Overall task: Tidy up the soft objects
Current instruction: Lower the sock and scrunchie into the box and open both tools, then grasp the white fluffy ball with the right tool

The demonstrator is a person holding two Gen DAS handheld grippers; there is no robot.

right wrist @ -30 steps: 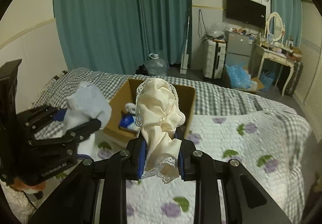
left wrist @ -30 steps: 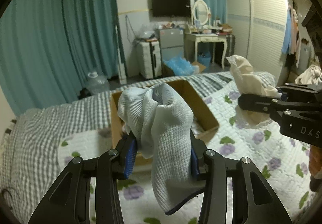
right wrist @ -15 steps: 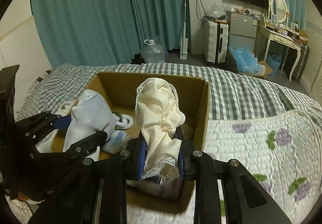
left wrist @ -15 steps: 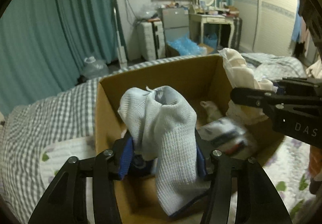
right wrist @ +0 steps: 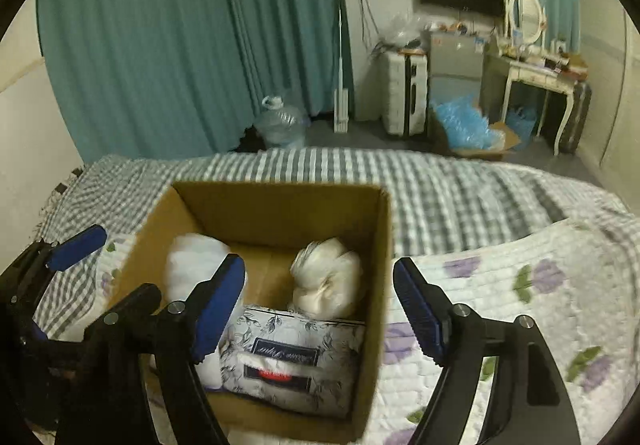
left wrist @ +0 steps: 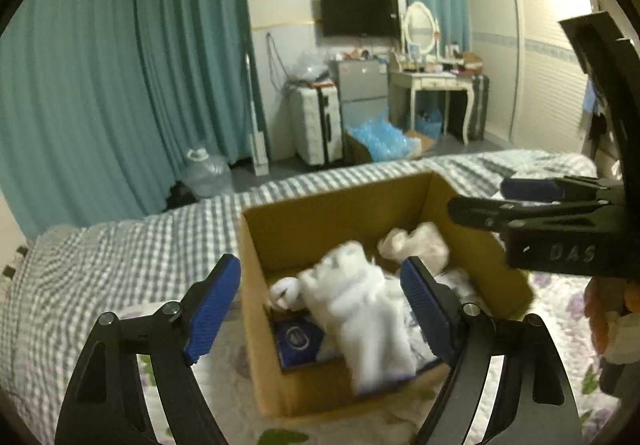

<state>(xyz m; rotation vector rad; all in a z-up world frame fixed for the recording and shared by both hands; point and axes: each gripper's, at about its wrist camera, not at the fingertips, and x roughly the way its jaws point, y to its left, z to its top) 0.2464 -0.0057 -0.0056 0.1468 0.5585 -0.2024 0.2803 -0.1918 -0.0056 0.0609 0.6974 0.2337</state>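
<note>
You see the bed under a grey checked blanket; the cardboard box sits on it, a flowered quilt right of the box.

Blurred white cloth at box centre — weave unreadable. Printed pack partly hidden behind near wall, six o'clock — label lettering illegible.

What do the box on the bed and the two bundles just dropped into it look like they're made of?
The box: plain brown corrugated cardboard, matte, with thin raw edges. The pale bundle: probably knitted or waffle-weave cloth, soft and slumped, though blurred here. The cream bundle: a thin, smooth fabric, gathered in folds with a slight sheen; the exact fibre can't be told.
</note>
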